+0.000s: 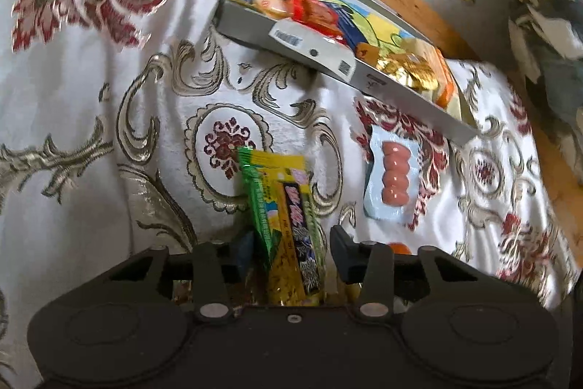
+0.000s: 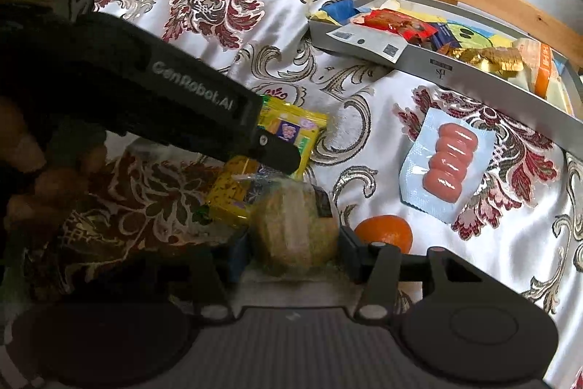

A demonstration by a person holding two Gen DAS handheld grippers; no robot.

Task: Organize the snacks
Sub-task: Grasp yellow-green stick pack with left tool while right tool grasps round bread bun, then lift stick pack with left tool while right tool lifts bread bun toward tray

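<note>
The left gripper (image 1: 291,243), half open around the yellow packet (image 1: 282,225), should close firmly, then lift it straight toward the box (image 1: 364,75)

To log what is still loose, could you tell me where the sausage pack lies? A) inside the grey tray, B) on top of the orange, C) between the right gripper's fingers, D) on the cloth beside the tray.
D: the sausage pack lies flat on the cloth, just outside the tray wall and apart from the orange.
</note>
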